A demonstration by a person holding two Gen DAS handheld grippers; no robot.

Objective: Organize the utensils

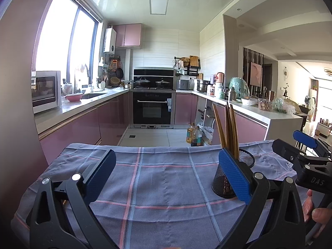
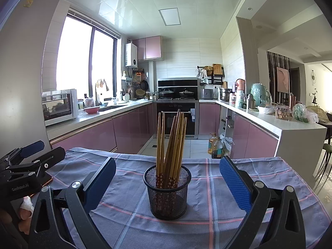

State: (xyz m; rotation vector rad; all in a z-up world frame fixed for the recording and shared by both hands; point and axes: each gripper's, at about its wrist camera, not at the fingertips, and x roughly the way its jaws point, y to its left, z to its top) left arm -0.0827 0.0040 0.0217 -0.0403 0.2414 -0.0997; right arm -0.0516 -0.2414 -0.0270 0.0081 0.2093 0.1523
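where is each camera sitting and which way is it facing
Left wrist: on the left gripper, low over the plaid tablecloth, facing the kitchen; black mesh cup at its right finger; the right gripper and hand show.
Right wrist: on the right gripper, centred on the black mesh cup of wooden chopsticks; the left gripper and hand show.
Shared: cup, chopsticks, tablecloth, kitchen.
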